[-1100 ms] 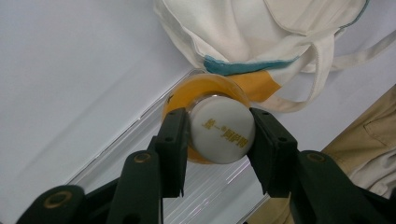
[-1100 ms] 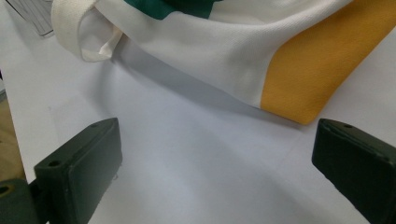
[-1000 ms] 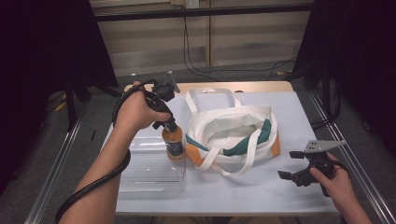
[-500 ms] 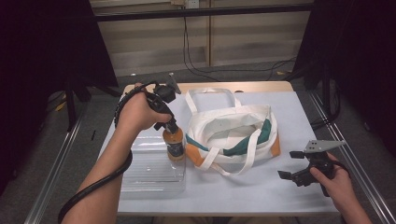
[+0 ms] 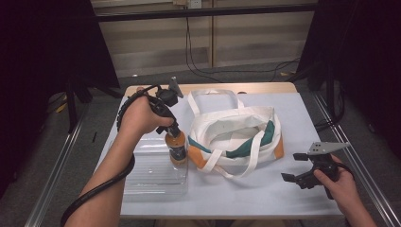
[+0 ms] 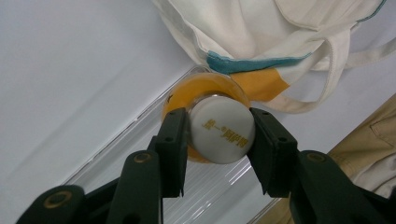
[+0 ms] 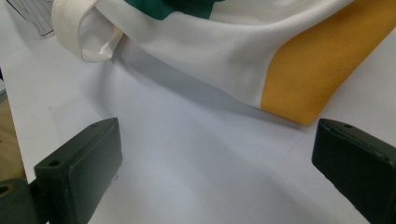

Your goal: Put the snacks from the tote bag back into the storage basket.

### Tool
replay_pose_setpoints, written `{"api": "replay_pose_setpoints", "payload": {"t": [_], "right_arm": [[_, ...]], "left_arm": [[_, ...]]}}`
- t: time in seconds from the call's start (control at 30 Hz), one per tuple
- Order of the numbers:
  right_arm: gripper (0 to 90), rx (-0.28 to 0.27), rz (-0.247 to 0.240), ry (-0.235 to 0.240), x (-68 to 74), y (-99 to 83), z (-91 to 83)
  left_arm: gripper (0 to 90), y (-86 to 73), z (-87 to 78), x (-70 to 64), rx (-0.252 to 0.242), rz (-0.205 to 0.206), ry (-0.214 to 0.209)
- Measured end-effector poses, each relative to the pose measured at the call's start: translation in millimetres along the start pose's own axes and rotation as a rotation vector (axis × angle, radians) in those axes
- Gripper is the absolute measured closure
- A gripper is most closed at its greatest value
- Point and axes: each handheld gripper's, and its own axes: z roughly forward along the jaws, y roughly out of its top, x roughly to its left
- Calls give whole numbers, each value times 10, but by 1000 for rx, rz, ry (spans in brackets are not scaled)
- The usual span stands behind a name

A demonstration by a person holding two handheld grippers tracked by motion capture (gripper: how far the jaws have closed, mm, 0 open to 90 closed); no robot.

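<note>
Near the tabletop's left edge my left gripper (image 5: 174, 132) is clamped on the white cap of the orange juice bottle with a dark label (image 5: 177, 147), jaws tight on both sides. Over the last second the bottle has drifted slightly rightward, out of the clear plastic tray (image 5: 153, 175) toward the white canvas tote bag with orange and green panels (image 5: 236, 137) at centre; I judge bagging is next. By the right edge, my right gripper (image 5: 294, 177) hovers wide open, empty.
</note>
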Motion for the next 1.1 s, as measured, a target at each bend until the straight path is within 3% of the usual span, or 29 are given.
{"api": "replay_pose_setpoints", "payload": {"t": [0.4,1.1], "right_arm": [[14,-2,2,0,-2,0,-5],[14,1,-3,3,4,3,-4]], "left_arm": [[591,-16,32,15,5,6,0],[587,-100,42,45,-48,-2,-15]]}}
